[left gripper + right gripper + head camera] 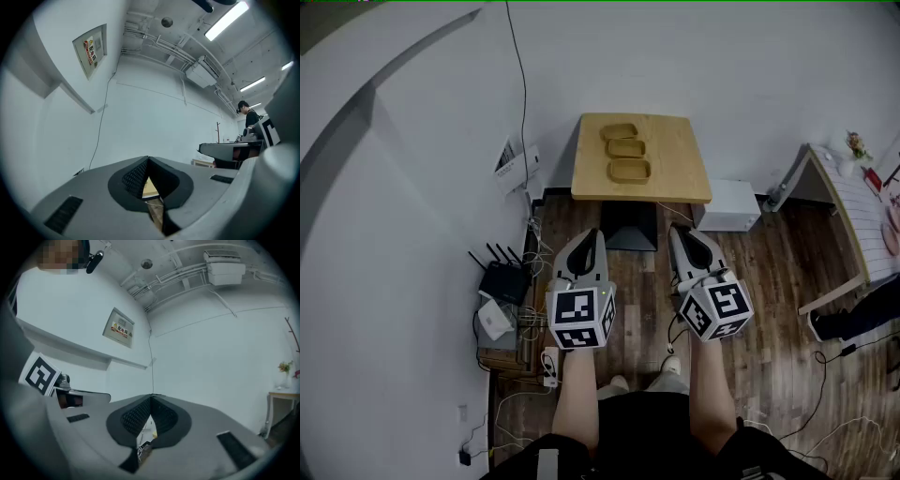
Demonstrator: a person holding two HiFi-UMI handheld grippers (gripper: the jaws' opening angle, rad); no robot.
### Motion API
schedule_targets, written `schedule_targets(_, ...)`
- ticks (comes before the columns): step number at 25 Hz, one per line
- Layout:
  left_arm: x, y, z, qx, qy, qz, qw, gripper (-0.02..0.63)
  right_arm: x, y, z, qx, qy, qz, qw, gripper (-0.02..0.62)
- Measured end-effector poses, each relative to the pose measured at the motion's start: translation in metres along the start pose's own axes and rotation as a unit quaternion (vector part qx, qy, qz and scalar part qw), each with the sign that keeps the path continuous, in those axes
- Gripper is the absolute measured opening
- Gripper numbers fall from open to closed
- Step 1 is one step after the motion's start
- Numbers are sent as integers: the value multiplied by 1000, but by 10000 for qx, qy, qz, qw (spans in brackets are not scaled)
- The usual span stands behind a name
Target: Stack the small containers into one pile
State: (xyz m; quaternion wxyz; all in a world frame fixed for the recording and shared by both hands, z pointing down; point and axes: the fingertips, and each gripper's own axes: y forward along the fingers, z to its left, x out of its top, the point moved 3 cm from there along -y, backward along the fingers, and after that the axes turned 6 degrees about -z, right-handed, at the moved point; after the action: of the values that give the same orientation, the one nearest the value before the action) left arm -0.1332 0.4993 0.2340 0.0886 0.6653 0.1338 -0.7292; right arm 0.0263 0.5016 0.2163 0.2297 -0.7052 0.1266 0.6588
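Note:
Three small tan containers lie in a row on the wooden table (675, 173) ahead: the far one (619, 131), the middle one (625, 148) and the near one (629, 171). My left gripper (592, 232) and right gripper (677, 230) hang side by side over the wooden floor, short of the table, both shut with nothing in them. In the left gripper view the jaws (148, 161) meet at the tips, with a sliver of the table seen through the gap below. The right gripper view shows its jaws (151, 399) likewise closed, pointing at the white wall.
A white box (728, 206) stands right of the table and a dark stand (628, 227) under it. A router (504, 280), power strip and tangled cables lie by the left wall. Another table (853, 211) stands at the right, with a person's shoe (825, 325) beside it.

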Motion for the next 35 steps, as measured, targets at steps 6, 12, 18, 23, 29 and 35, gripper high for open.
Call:
schedule_targets(6,-1,-2,-3,-78,-26,-4,10000,3,0,-2,6,31,-86,34,10000,2)
schedule_targets(12,0,-7,-1,-49,-70,-31,10000,3,-2,-2,13,-137,-811,192,9964,3)
schedule_targets(18,11,-10,10,59,-98,-176,9998,3,6,4,19,-6,-780,86,9969,3)
schedule_targets(23,28,0,28,245,-152,-325,9991,3,25,16,16,66,-854,-88,9963,3)
schedule_targets(29,43,24,23,132,-51,-481,9987,3,42,30,-6,26,-882,-326,9956,3)
schedule_targets(35,54,59,26,119,55,-650,9978,3,50,57,-30,68,-940,-528,9942,3)
